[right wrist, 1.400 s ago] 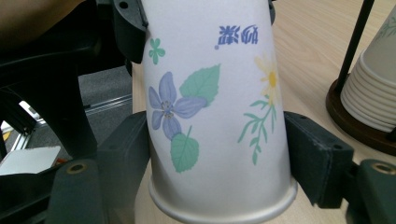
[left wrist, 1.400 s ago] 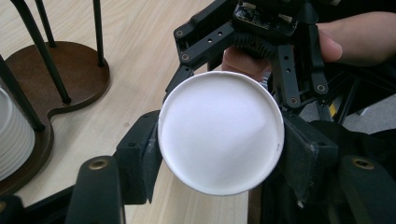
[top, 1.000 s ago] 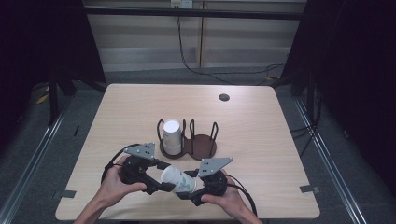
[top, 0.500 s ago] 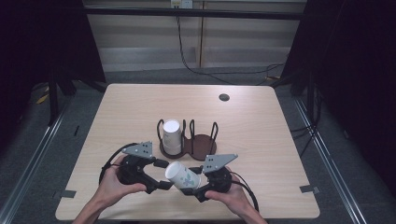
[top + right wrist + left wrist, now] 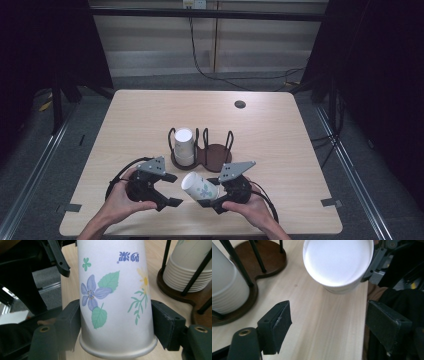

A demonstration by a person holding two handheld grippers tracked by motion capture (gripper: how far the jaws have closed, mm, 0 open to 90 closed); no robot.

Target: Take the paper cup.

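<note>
A: High view, compared with a second back: left gripper (image 5: 167,190) off the paper cup (image 5: 198,186), jaws just opening, now wide with nothing between.

B: And the cup?

A: Clamped near its rim between both jaws of the right gripper (image 5: 209,204), bottom pointing toward the left jaws, just beyond them.

B: Meaning?

A: Probably separated from the stack (image 5: 183,146) in the holder (image 5: 215,155); hand-off done, placement next.

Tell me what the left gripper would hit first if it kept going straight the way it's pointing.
Probably the paper cup held by the right gripper: the left gripper, jaws just opened with nothing between them, points toward its flat white end, though the cup sits slightly off-center.
</note>
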